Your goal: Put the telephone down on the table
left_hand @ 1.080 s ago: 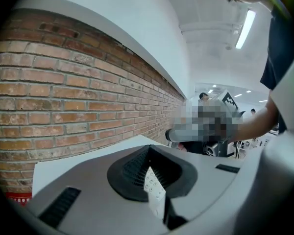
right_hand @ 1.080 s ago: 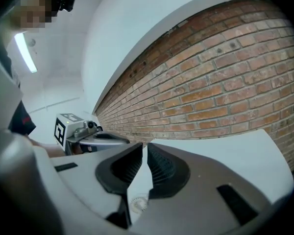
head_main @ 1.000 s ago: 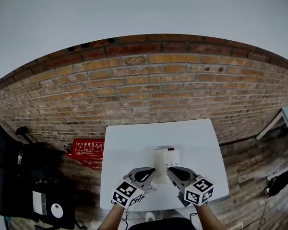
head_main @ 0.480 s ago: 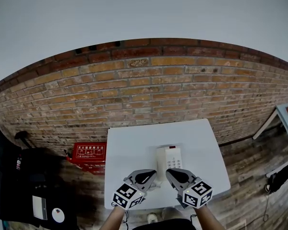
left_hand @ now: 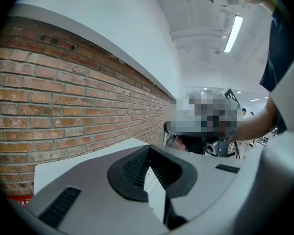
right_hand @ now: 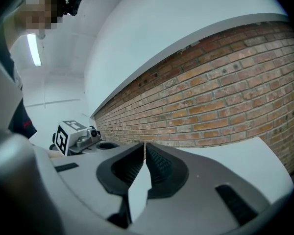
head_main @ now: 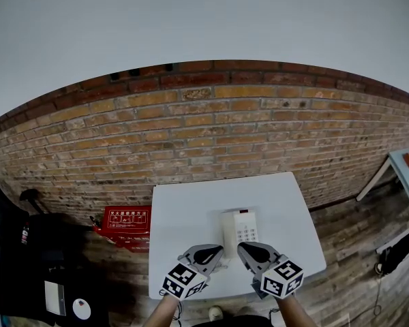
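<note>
Telephone [head_main: 239,229] flat on the desk [head_main: 184,216], long axis running toward the brick wall [head_main: 211,128].
Left gripper [head_main: 218,250] and right gripper [head_main: 241,246], jaws together and empty, have drawn back from it.

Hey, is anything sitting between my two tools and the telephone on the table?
Nothing visible. The telephone rests on the white table; the left tool and right tool, both shut and empty, are by its near edge with nothing between.
</note>
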The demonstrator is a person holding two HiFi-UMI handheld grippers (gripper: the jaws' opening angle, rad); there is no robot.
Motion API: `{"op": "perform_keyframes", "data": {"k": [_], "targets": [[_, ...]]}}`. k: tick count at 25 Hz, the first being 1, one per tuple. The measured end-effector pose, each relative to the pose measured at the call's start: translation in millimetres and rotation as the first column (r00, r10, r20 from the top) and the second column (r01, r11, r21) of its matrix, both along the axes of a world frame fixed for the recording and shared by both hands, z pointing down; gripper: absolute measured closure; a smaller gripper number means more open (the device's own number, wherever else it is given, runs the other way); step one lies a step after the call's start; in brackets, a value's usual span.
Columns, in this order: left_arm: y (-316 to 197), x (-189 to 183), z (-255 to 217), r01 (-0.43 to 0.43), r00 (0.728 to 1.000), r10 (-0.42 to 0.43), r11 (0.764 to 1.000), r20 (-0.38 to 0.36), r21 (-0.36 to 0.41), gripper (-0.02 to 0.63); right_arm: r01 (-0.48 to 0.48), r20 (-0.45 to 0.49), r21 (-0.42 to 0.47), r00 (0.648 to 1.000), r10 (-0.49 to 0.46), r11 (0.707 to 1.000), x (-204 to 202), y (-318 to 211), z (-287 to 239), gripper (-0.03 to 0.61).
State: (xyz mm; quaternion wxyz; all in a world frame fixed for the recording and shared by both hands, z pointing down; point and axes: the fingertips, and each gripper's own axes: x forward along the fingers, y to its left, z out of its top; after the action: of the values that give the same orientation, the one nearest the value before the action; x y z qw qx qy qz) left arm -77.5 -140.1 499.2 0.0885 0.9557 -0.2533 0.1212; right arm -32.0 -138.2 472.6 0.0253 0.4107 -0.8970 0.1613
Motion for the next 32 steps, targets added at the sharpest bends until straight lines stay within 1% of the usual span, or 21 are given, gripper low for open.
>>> {"op": "perform_keyframes", "data": {"k": [7, 16, 24, 32], "targets": [[8.3, 6.8, -10.0, -0.018, 1.0, 0.018, 1.0, 0.015, 0.022, 0.606, -0.013, 0.016, 0.013, 1.0, 0.013, 1.0, 9.0, 4.5, -7.0, 0.555], [28.8, 19.9, -16.5, -0.002, 1.0, 0.002, 0.999, 0.024, 0.038, 0.606, 0.003, 0.023, 0.018, 1.0, -0.003, 1.0, 22.0, 24.3, -13.9, 0.555], [52.3, 38.9, -23.7, 0.016, 1.0, -0.017, 0.999, 0.024, 0.046, 0.606, 0.022, 0.023, 0.024, 0.999, -0.022, 0.999, 40.5, 48.7, -19.5, 0.555], [77.3, 53.2, -35.9, 0.036, 0.999, -0.038, 0.996, 0.024, 0.081, 0.606, 0.022, 0.025, 0.036, 0.999, -0.023, 0.999, 58.7, 77.2, -25.4, 0.555]]}}
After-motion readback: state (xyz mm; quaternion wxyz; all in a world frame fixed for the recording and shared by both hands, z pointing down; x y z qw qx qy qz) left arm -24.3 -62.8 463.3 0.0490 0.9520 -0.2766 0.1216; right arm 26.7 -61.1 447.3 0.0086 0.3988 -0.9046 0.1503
